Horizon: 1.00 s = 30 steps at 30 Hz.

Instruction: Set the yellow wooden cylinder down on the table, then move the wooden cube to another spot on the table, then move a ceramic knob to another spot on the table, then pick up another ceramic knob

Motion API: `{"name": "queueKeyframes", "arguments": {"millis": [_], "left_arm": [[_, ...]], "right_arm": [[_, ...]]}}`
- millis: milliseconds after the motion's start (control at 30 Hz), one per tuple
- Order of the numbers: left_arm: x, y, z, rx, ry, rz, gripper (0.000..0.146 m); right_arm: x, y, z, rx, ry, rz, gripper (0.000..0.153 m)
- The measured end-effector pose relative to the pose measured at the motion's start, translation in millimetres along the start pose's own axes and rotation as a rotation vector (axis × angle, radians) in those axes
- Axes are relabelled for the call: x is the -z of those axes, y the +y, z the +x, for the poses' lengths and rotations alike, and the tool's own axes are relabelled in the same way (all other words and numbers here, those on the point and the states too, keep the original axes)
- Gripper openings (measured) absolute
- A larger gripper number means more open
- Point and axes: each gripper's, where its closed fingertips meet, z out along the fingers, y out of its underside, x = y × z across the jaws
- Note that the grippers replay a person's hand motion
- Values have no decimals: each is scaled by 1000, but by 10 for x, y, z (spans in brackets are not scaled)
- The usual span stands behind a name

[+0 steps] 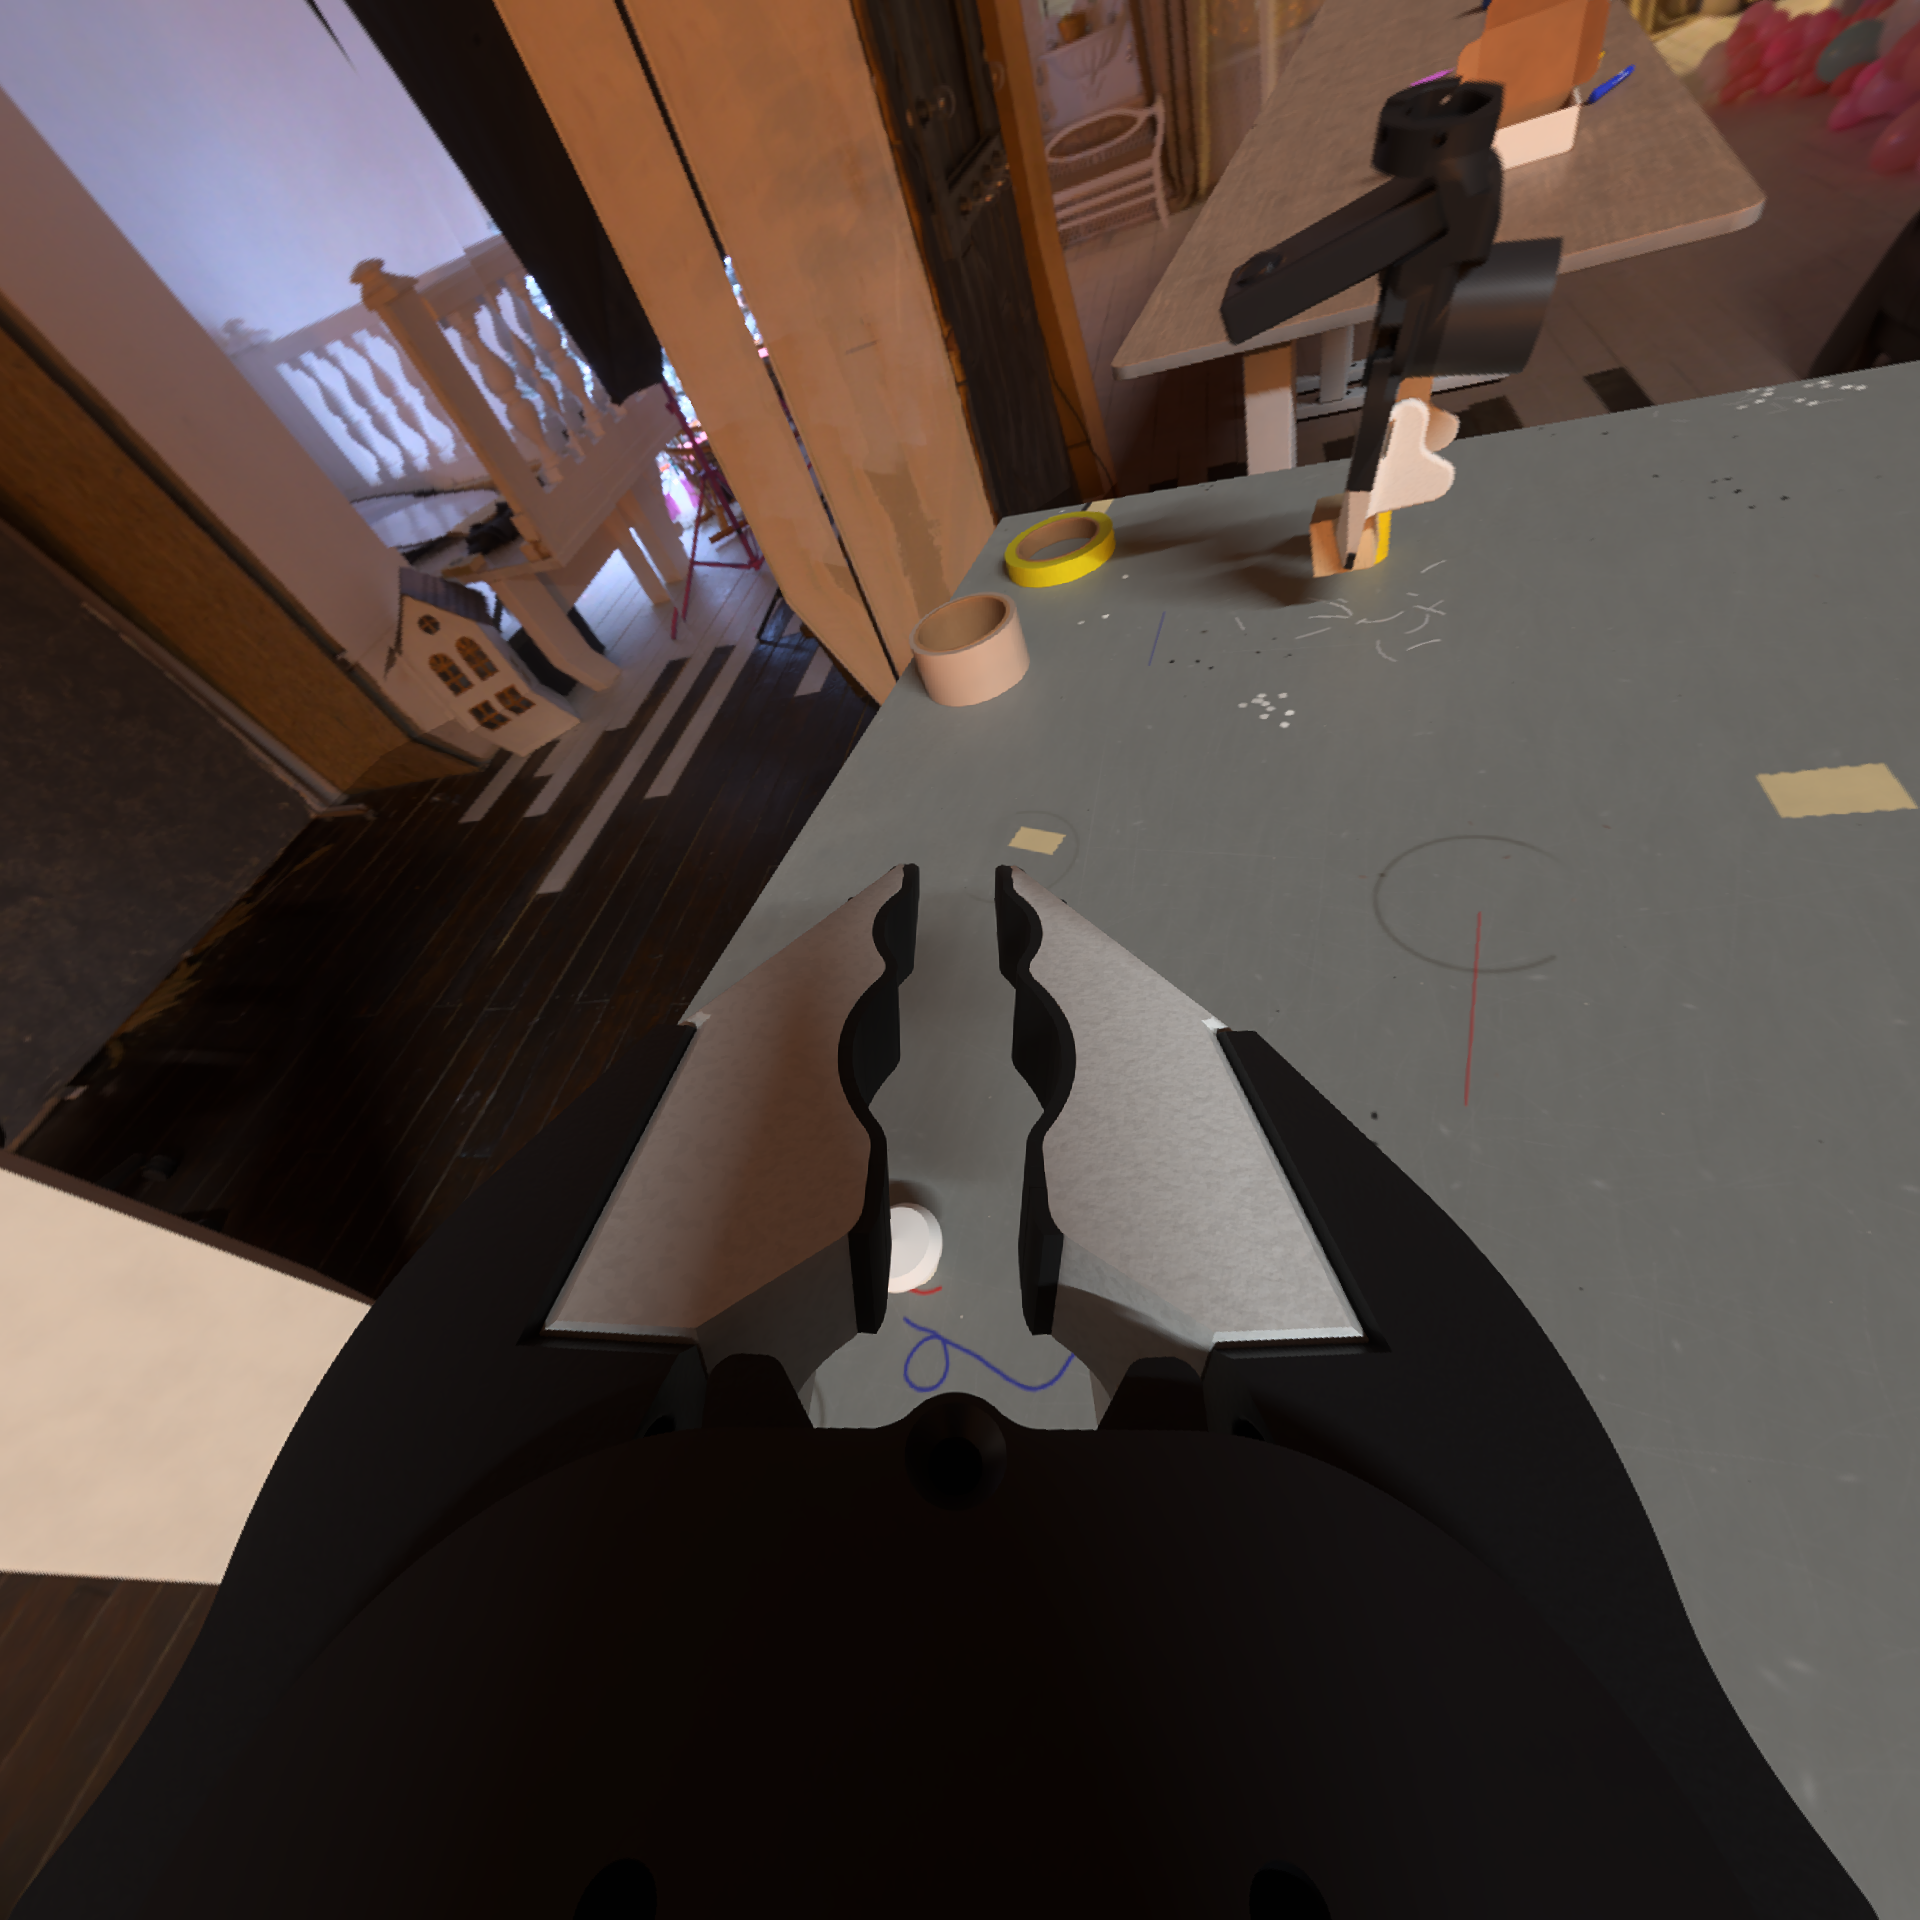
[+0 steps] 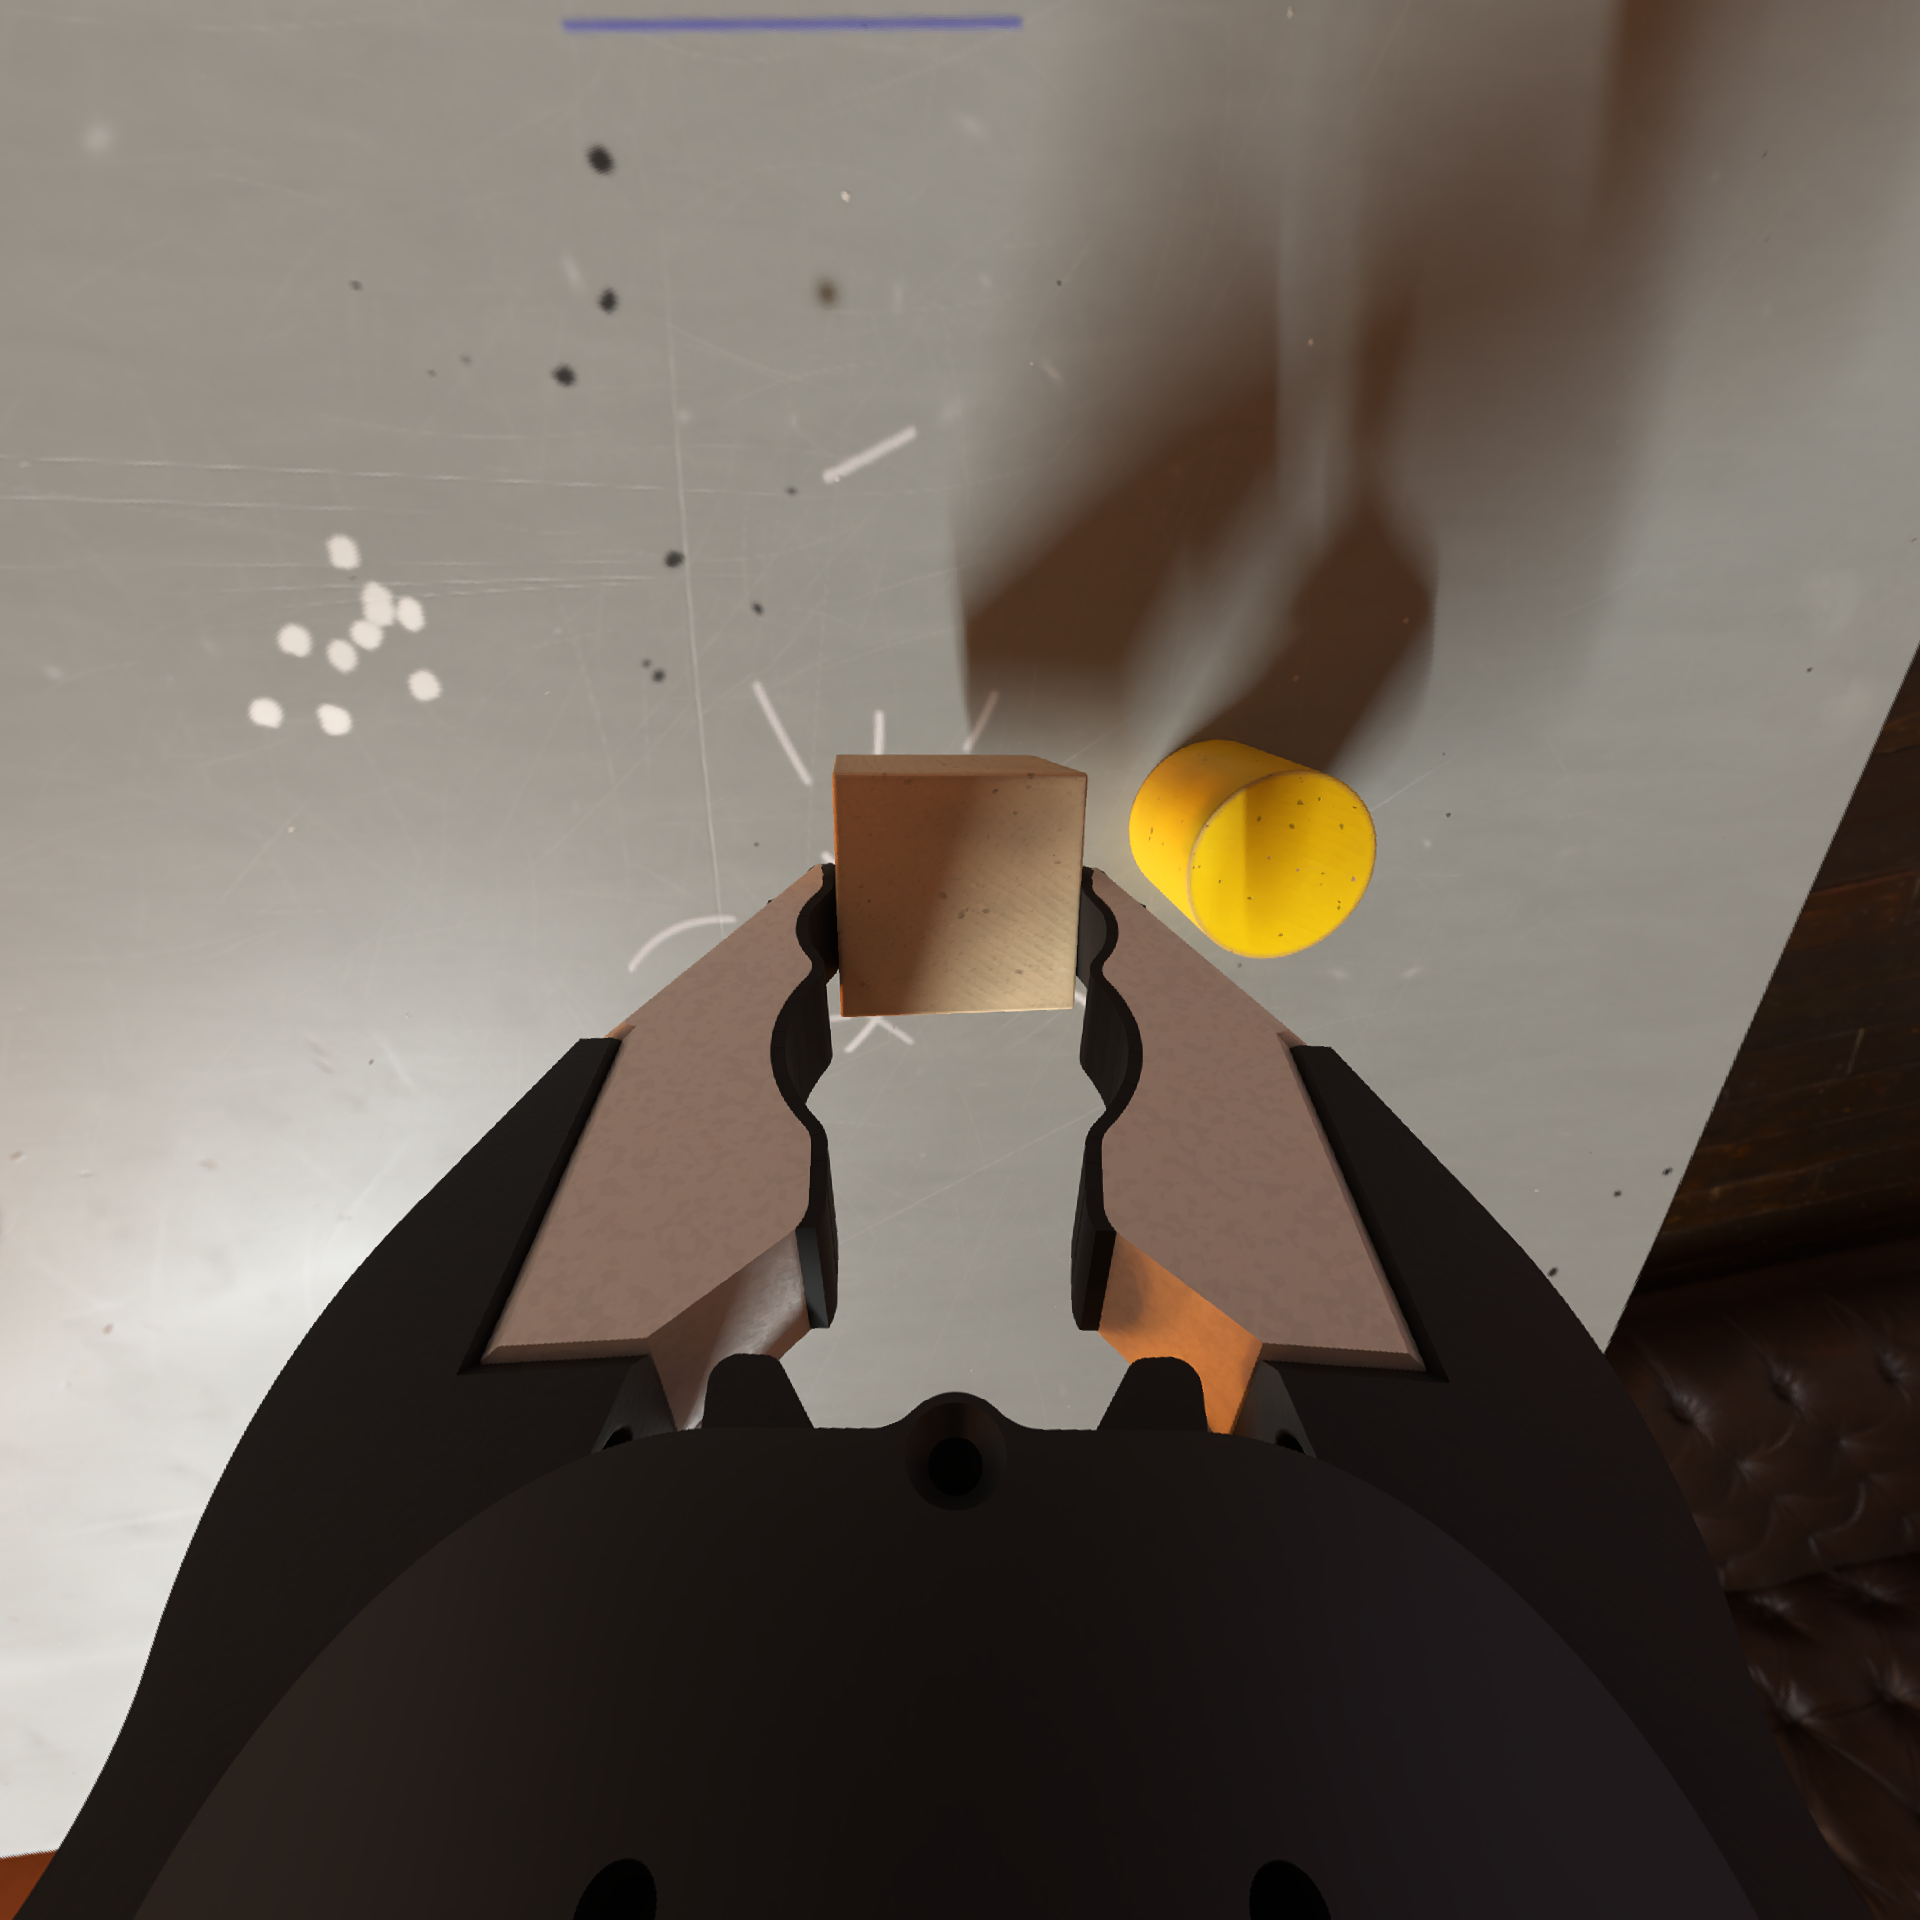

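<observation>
Wooden cube point(image 2: 956, 883) clamped by right hand-held gripper point(image 2: 956, 894); yellow cylinder point(image 2: 1252, 847) beside it on surface point(image 2: 416, 312); left hand-held gripper point(image 1: 956, 883) empty, slightly parted.

The right gripper point(image 2: 956, 883) points steeply down at the table, its two fingertips pressed against opposite sides of the wooden cube point(image 2: 956, 883), jaws spread to the cube's width. In the left wrist view it stands far off to the right, upright, body above and fingers below. The left gripper point(image 1: 956, 883) hangs over the table's near left edge, tilted forward and down, its jaws nearly together with a narrow gap, gripping nothing.
</observation>
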Motion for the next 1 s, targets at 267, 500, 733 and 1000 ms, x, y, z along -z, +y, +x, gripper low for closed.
{"name": "queueKeyframes", "arguments": {"millis": [267,500,733,1000], "left_arm": [[33,-33,14,10,27,28,14],[77,-53,-9,16,23,43,14],[93,-59,-31,9,3,44,14],[166,-105,-49,-2,-9,69,14]], "right_arm": [[-206,17,47,-62,-6,-17,45],[-302,36,52,-59,-1,-10,45],[-347,42,67,-54,13,12,45],[-75,9,19,-49,-24,114,55]]}}
